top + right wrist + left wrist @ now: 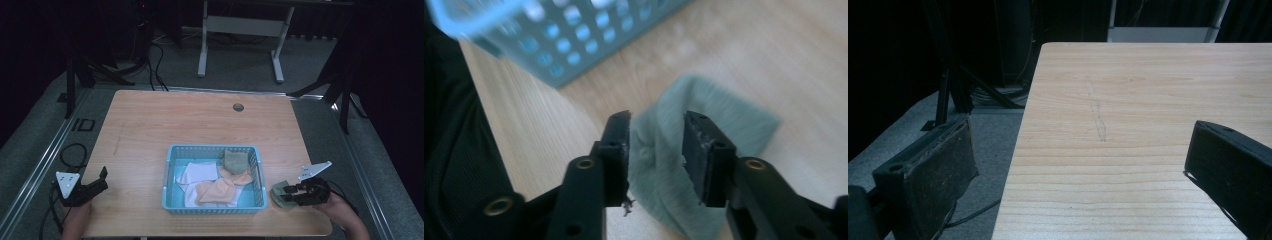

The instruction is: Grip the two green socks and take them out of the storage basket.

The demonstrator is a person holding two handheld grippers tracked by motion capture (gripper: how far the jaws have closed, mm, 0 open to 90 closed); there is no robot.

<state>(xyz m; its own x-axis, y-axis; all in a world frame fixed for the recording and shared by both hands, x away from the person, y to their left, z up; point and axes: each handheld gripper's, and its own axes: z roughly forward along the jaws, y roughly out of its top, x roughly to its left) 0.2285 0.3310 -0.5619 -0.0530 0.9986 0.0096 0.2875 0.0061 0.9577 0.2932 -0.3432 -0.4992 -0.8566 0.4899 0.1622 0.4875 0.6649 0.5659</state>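
Your right gripper (656, 145) has its jaws part-spread around a bunched ridge of the grey-green folded cloth (724, 117), which lies on the light wooden table (150, 125) just right of the blue perforated plastic basket (170, 205). Risk: the bite looks shallow, so the fold could slip out or drag. Left gripper (1078, 165) jaws wide apart, idle at the table's left edge. The high view adds white and peach cloths in the basket; the right gripper view shows the jaw gap.

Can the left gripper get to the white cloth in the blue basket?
Probably yes. The left gripper is open, bare table lies between it and the basket, and the white cloth sits uncovered on that side.
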